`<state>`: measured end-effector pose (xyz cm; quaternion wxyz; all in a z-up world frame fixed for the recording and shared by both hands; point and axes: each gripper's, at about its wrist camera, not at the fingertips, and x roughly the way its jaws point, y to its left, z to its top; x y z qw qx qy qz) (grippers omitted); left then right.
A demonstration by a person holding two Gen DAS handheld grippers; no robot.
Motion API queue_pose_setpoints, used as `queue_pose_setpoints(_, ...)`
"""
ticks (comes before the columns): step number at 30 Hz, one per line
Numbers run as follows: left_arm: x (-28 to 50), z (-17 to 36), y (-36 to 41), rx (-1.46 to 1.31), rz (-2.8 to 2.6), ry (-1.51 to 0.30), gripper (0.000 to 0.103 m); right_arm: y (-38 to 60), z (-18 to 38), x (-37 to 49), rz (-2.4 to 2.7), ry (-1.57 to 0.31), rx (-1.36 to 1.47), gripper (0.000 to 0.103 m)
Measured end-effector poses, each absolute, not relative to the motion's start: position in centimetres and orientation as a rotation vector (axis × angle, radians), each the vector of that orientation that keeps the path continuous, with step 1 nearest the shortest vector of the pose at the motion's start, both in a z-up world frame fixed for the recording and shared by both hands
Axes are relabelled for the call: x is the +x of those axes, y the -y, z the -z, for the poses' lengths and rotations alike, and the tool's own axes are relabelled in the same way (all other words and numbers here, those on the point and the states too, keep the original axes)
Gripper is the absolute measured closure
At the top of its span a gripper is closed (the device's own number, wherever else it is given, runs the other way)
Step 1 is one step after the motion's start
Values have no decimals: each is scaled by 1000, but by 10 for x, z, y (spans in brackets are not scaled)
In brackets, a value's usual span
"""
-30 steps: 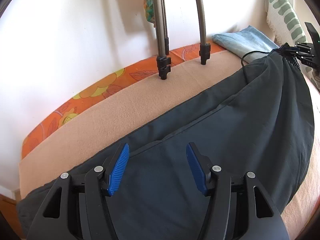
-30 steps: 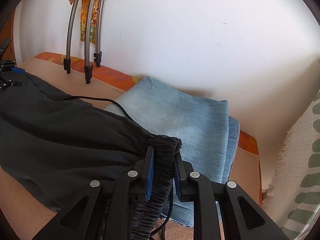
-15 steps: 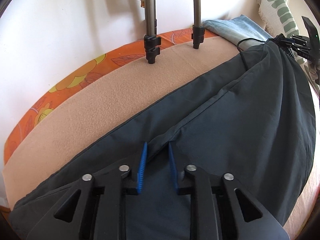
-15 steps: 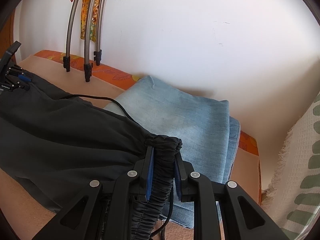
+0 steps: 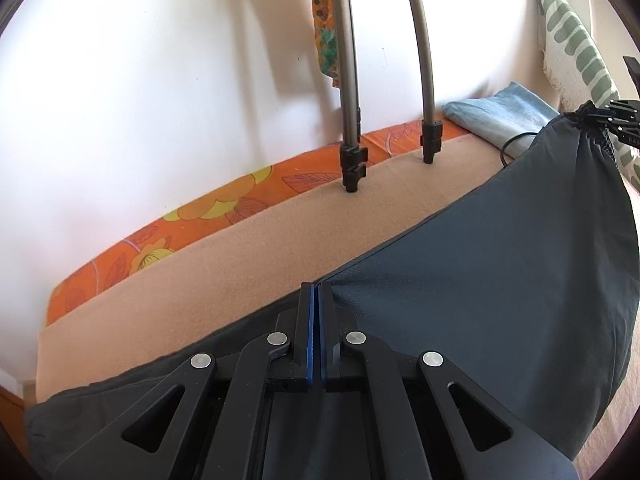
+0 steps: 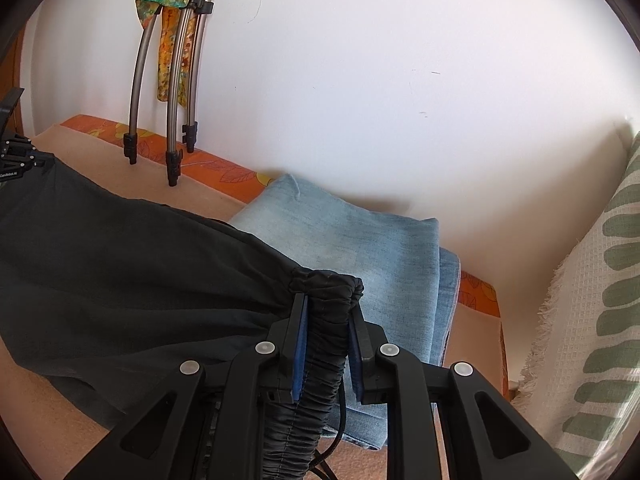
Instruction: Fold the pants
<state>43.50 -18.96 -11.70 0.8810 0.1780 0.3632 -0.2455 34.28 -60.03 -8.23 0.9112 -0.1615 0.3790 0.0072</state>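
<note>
Dark grey pants (image 5: 500, 300) lie stretched across a beige blanket (image 5: 240, 264) on the bed. My left gripper (image 5: 314, 292) is shut, its blue pads pinching the pants' far edge, and the cloth pulls to a point at the tips. In the right wrist view the pants (image 6: 120, 264) run off to the left, where the left gripper (image 6: 16, 156) shows at the frame edge. My right gripper (image 6: 326, 304) is shut on the gathered elastic waistband (image 6: 326, 340), with a black drawcord (image 6: 340, 432) hanging below. The right gripper (image 5: 616, 124) also shows in the left wrist view.
Folded light-blue jeans (image 6: 352, 248) lie right behind the waistband, against the white wall. Grey tripod legs (image 5: 350, 152) stand on the blanket's far side near an orange floral sheet (image 5: 200, 216). A white and green throw (image 6: 592, 320) hangs at the right.
The left gripper's jaws went from wide open over the pants to shut on the pants' far edge. The right gripper kept its grip on the waistband and stayed in place.
</note>
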Motion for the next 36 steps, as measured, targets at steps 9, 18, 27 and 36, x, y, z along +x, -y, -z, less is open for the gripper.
queue_pose_setpoints(9,456,146,203,474,449,-787,102,593,107,378,58,-838,-409,86)
queue_pose_setpoints(18,447,110,176,395,373,-763,84,610,87,356,113,-844,-338,50)
queue_pose_setpoints(27,343,71,173,311,587,-770,78,646,85,270,163,-907,67,28)
queue_pose_setpoints(36,251,91,207,318,775,-841,78,632,122,240,146,-966,369,25)
